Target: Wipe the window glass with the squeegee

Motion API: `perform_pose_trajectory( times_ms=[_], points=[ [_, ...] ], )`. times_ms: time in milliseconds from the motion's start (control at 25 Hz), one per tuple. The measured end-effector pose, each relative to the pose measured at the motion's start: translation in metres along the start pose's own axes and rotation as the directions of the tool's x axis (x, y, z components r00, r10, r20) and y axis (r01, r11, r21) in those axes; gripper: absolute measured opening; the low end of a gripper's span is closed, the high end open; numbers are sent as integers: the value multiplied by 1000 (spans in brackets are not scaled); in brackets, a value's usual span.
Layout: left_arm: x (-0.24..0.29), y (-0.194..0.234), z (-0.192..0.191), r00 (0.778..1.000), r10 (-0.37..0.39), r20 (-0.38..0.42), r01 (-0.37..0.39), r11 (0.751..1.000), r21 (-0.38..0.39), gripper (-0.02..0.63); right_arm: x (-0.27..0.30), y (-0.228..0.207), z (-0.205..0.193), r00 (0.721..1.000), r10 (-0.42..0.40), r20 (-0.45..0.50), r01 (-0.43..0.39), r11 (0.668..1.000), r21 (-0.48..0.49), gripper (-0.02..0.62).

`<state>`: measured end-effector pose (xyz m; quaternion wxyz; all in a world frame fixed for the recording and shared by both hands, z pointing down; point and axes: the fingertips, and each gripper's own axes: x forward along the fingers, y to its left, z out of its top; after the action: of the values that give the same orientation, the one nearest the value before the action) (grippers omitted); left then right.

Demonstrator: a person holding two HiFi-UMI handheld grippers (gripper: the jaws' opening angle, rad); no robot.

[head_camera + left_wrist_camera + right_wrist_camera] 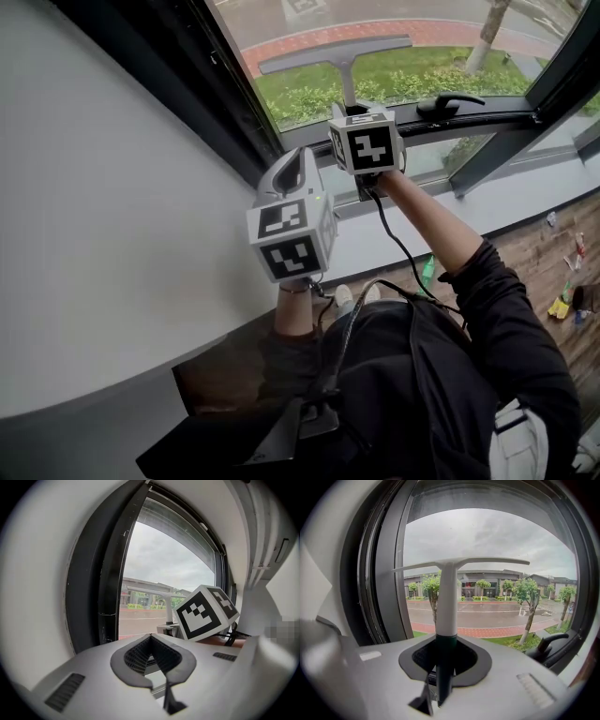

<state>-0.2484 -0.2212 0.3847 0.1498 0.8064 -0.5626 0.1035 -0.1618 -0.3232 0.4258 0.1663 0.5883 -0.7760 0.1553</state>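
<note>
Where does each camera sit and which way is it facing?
Head view: on the person's head, steeply down on forearms, left gripper, right gripper, window glass.
Left gripper view: on the left gripper, along its shut, empty jaws toward the glass; right gripper's cube shows.
Right gripper view: on the right gripper, facing the glass, jaws shut on the squeegee.
Shared: squeegee, in head and right gripper views.

The squeegee (pixel 337 53) stands in the right gripper (pixel 444 666), seemingly against the window glass (pixel 422 67), left gripper (pixel 296 167) beside.
</note>
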Motion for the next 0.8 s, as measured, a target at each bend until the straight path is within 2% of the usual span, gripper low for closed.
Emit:
perform_pose_trajectory(
  times_ms=[240,800],
  points=[
    [1,-2,-1,1000,-1,3,1,1000,-12,0,3,3,-17,1000,4,-22,-4,1000,-2,55],
    [3,0,-21,999,7,-49,-7,1000,-11,0,5,11,-49,997,16,-82,-16,1000,4,54]
  ],
)
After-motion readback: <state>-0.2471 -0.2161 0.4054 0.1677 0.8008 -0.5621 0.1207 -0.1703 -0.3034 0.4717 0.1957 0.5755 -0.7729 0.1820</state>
